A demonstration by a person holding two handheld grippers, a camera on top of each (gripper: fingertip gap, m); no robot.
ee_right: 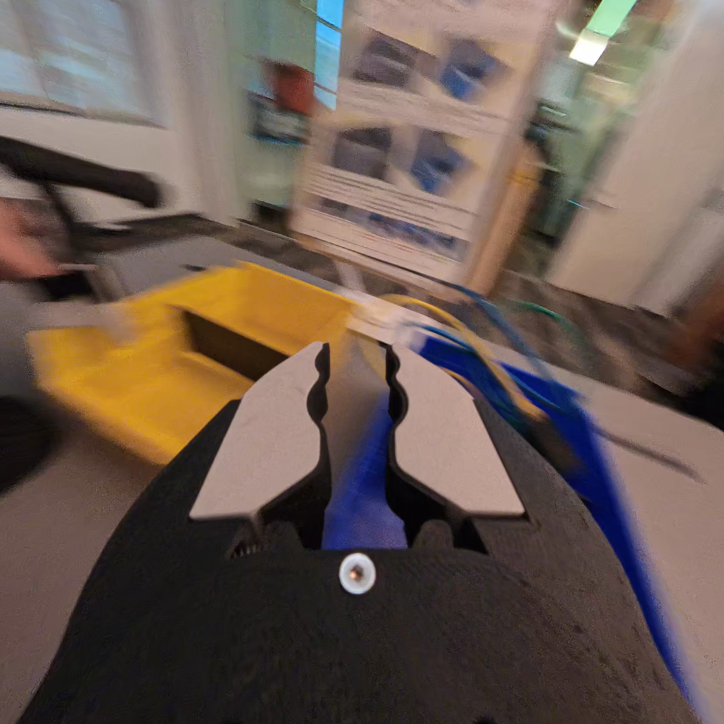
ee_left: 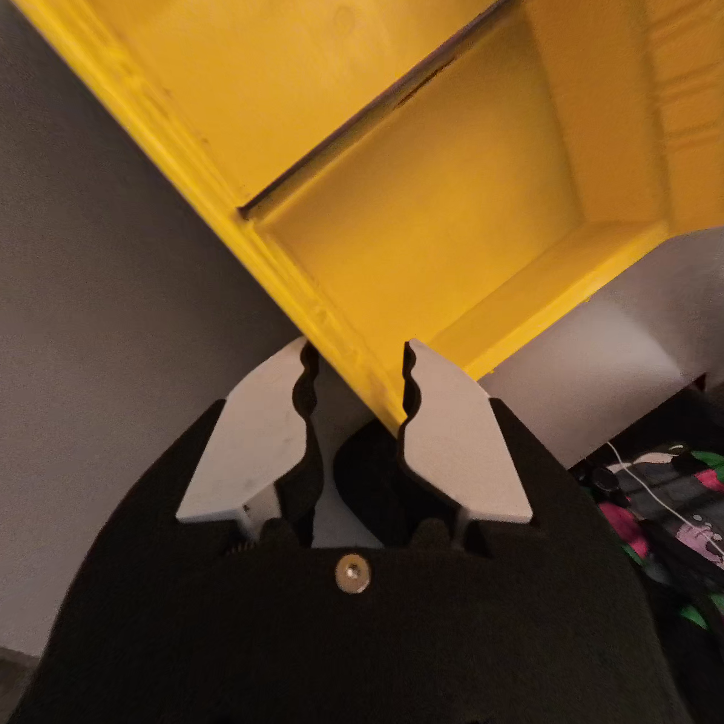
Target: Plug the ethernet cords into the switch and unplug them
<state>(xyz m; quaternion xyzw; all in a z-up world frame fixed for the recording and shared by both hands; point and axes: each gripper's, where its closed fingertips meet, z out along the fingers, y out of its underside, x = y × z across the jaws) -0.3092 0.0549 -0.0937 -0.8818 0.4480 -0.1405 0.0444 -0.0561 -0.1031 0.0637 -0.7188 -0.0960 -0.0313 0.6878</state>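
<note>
My left claw (ee_left: 356, 352) gapes empty astride the yellow bin (ee_left: 411, 254) rim, grey table (ee_left: 98, 313) free beside; my right claw (ee_right: 356, 348) hangs half-open, empty, cords (ee_right: 466, 337) blurred, perhaps touching the blue tray (ee_right: 548, 395)

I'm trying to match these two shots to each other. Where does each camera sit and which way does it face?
Left wrist view: on the left gripper, open, looking close into the empty yellow bin; grey fingers show.
Right wrist view: on the right gripper, open, facing across the table over a blue bin with cords; badly blurred.
Shared: the yellow bin.
</note>
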